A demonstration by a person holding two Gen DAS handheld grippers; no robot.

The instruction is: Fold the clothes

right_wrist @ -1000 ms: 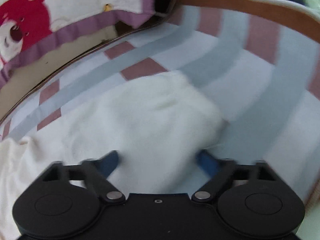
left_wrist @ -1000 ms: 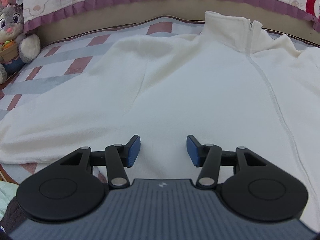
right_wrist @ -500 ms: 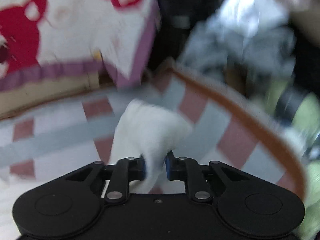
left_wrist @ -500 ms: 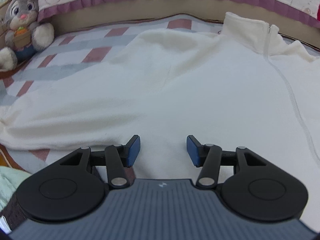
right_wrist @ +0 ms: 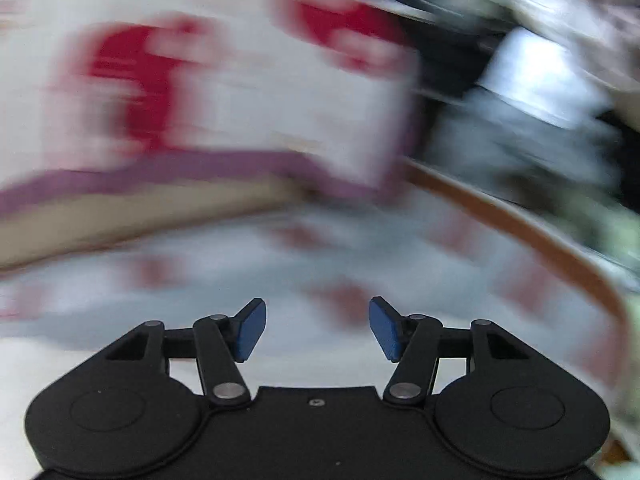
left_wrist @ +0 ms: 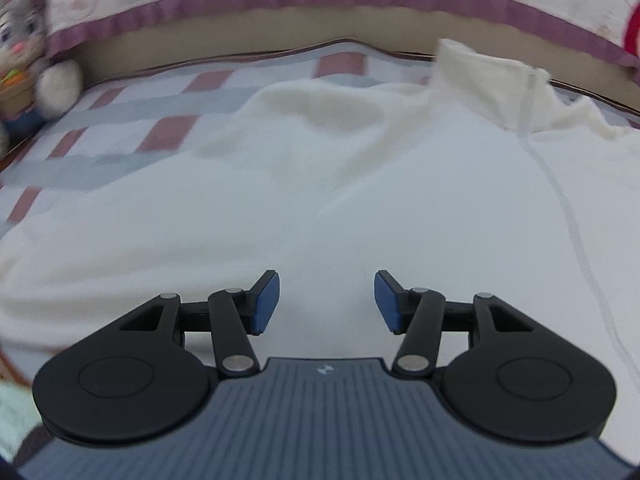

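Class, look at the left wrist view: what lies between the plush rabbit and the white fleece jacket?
Only bare checked bedsheet separates the plush rabbit from the white fleece jacket, seen in the left wrist view.

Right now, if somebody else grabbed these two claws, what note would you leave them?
Left claw: open, empty, over the white fleece jacket.
Right claw: jaws have just been opening, nothing between them; its view is blurred, facing the striped sheet.
Jacket: spread flat on the bed, collar by the far edge, zipper closed.
Done: no fold visible.
Left: fold sleeves in, then the body.
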